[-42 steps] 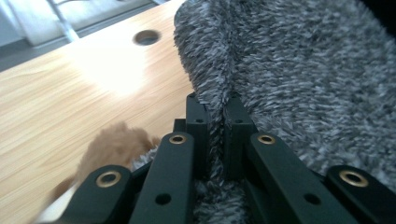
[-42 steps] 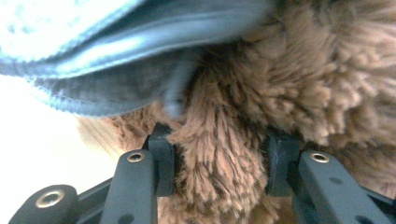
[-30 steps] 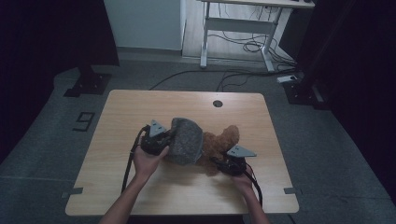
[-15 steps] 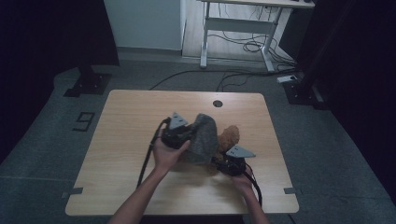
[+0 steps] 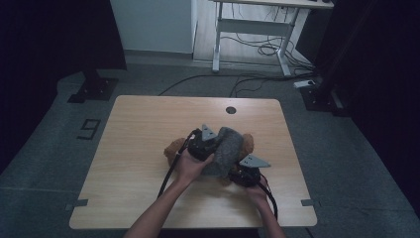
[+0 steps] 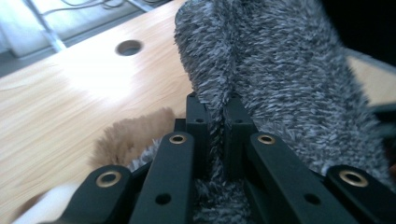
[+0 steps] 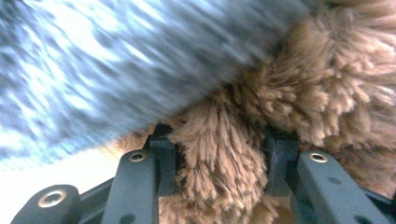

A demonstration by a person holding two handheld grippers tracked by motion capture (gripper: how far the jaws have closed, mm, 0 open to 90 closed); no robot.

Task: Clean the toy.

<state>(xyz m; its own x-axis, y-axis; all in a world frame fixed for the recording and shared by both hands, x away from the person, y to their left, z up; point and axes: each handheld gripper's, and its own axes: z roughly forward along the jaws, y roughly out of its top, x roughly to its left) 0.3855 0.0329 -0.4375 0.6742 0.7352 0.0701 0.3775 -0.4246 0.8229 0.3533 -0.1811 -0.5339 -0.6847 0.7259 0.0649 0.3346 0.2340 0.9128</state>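
Honestly, the weak spot right now is how little cloth my left hand-held gripper [image 6: 215, 116] is pinching. Its jaws are clenched on a thin fold of the grey fleece [image 6: 280, 79], and in the left gripper view only a narrow ridge of pile is sitting between the pads. If I am tugging sideways too hard, that ridge is likely to slide out and the fleece will be dropping back in a heap.

My right hand-held gripper [image 7: 219, 158] is grasping a tuft of the brown plush toy [image 7: 299, 93], jaws part closed around the fur and pressing into it. I am judging that grip as shallow too: it is holding pile more than body, so the toy could be twisting or creeping across the worktop [image 5: 148, 134] instead of staying pinned.

In the high view the toy [image 5: 173, 148] is lying a little toward my edge from the middle of the worktop, nearer the right edge than the left, with the fleece [image 5: 225, 148] draped over it and touching it between my two grippers [image 5: 204, 144] [image 5: 246, 174]. Brown fur is poking out on both sides of the grey.

Another risk I am seeing: the fleece is clinging to the fur, so pulling one may be dragging the other along. And the cables are trailing toward my edge, where a forearm could be snagging them.
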